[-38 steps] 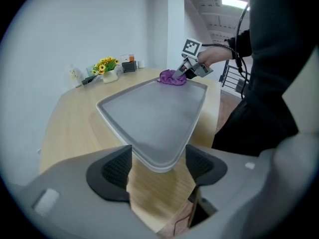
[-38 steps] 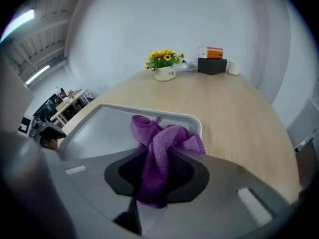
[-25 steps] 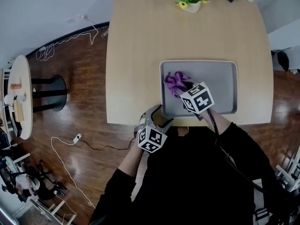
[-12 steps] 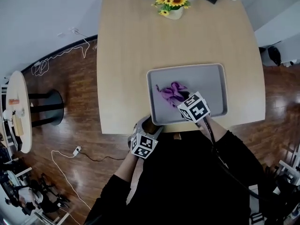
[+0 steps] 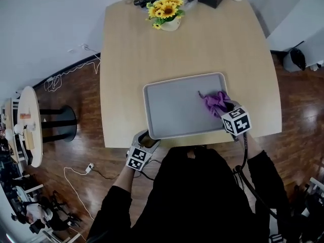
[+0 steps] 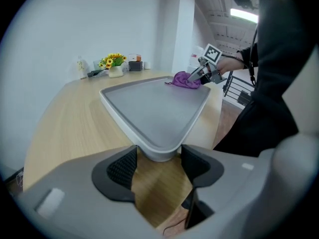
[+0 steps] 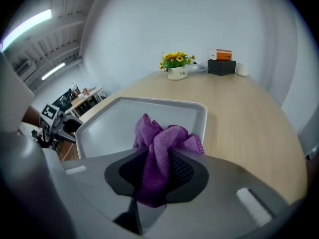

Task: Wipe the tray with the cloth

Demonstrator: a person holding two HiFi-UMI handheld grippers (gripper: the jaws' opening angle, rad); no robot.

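- Cloth (image 5: 215,100) sits bunched at the right gripper's (image 5: 227,111) fingers, on the tray's (image 5: 172,108) right part.
- Left gripper's (image 5: 145,139) fingers meet the tray's near-left corner.
- Flowers (image 5: 166,9) stand well beyond both, on the table (image 5: 131,54).

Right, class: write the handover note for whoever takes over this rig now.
Left gripper: shut on the near left corner of the tray, steadying it.
Right gripper: shut on the purple cloth, which lies on the tray's right end.
Done: cloth gripped and down on the tray.
To do: sweep it across the bare grey surface toward the left; how much is already wiped cannot be told.
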